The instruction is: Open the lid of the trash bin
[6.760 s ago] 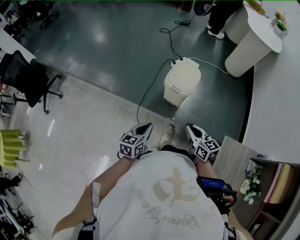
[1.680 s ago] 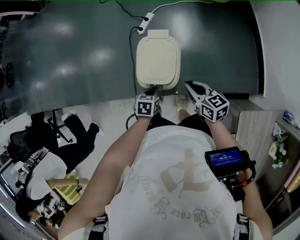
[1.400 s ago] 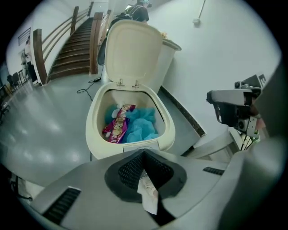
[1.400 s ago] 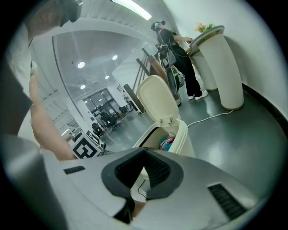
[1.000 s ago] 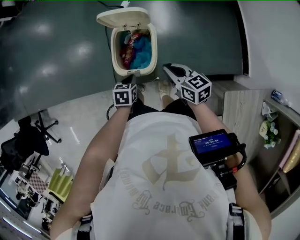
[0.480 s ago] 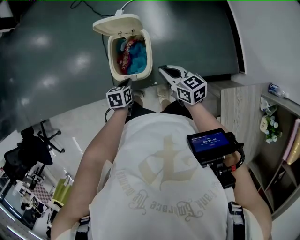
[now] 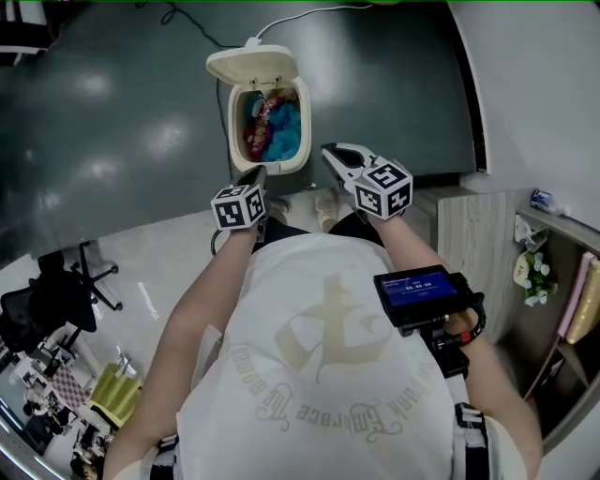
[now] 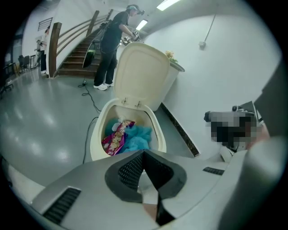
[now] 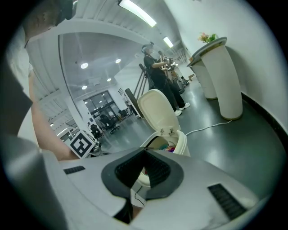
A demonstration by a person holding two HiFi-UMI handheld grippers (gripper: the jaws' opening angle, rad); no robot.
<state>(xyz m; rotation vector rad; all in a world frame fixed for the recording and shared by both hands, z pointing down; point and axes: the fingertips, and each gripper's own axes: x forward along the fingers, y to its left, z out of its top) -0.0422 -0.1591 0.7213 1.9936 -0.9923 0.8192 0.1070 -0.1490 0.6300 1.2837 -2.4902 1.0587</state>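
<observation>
The cream trash bin (image 7: 281, 161) stands on the dark floor with its lid (image 7: 253, 66) swung up and back. Blue material (image 7: 284, 127) and a red snack wrapper (image 7: 255, 131) lie inside. My left gripper (image 7: 257, 172) is shut on nothing, held just short of the bin's near rim. My right gripper (image 7: 328, 150) is shut too, to the right of the bin. The left gripper view looks over the closed gripper (image 8: 144, 152) into the bin (image 8: 96, 134), under the upright lid (image 8: 141, 74). In the right gripper view the gripper (image 9: 144, 150) sits before the bin (image 9: 182, 141) and lid (image 9: 157, 112).
A white cable (image 7: 300, 13) runs from behind the bin. A wooden cabinet (image 7: 459, 234) stands at the right, by a shelf with flowers (image 7: 530, 272). An office chair (image 7: 56, 300) is at the left. A white pedestal (image 9: 222, 81) and a person (image 8: 110, 40) stand farther off.
The lid, flat on the bin 1.7 s ago, has swung up and stays open. Both grippers have stayed shut and have drawn slightly back from the bin.
</observation>
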